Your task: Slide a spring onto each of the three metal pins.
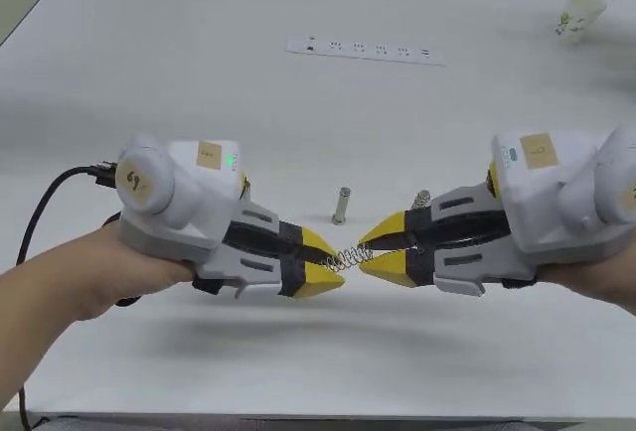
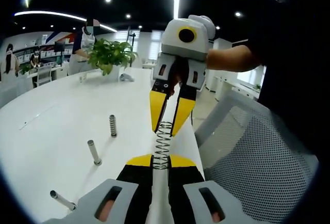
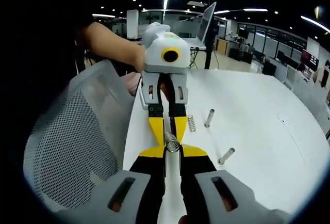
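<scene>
Spring [image 1: 348,255]: held level in the air over the table [image 1: 298,103], spanning the gap between two claws that meet tip to tip. Left gripper [image 1: 335,268]: jaws closed to a slit, nipping one end of the spring. Right gripper [image 1: 367,254]: jaws closed just as narrowly on the other end. Probable reason: a hand-over or re-grip, so that one claw ends up holding the coil by its end with the bore free for a pin. Bare pin [image 1: 342,206]: upright, just behind the spring. Sprung pin [image 1: 421,199]: beside the right gripper, already wearing a coil. The left gripper view adds a third pin [image 2: 62,200], bare, and shows all three in a row. The right gripper view shows the spring foreshortened, caught at the very tips.
</scene>
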The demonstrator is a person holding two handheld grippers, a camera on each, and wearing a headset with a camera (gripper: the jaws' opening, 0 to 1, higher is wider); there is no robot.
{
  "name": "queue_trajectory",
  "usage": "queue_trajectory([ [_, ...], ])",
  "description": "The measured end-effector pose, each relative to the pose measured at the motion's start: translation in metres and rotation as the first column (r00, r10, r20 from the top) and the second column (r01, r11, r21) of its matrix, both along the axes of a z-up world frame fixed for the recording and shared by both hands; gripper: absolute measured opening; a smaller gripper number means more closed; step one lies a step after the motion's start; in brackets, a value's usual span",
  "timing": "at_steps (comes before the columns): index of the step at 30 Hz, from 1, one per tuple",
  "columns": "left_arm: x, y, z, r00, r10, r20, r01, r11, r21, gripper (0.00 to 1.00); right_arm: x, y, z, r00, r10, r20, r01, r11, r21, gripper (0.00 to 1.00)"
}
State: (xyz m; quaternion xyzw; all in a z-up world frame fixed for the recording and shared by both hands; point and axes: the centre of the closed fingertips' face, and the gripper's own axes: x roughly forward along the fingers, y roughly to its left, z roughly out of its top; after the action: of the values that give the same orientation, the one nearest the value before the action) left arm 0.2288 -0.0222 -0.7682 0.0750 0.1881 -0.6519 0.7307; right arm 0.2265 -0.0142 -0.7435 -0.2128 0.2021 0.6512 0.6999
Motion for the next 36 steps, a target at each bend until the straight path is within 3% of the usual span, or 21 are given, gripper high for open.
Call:
queue_trajectory([
  [10,-0.003,-0.004,-0.001,1.000,-0.017,0.008,0.017,1.000,0.010,0.02,-0.003,0.011,0.010,1.000,0.006,0.000,-0.006,0.999,0.032,0.07],
  [23,-0.004,-0.007,0.002,1.000,-0.023,0.011,0.023,1.000,0.004,0.02,-0.001,0.020,0.016,1.000,0.008,0.012,-0.009,0.999,0.035,0.08],
  [36,-0.003,-0.004,0.004,1.000,-0.018,0.012,0.018,1.000,-0.002,0.02,0.002,0.025,0.019,0.999,-0.022,-0.030,0.024,0.996,0.081,0.10],
])
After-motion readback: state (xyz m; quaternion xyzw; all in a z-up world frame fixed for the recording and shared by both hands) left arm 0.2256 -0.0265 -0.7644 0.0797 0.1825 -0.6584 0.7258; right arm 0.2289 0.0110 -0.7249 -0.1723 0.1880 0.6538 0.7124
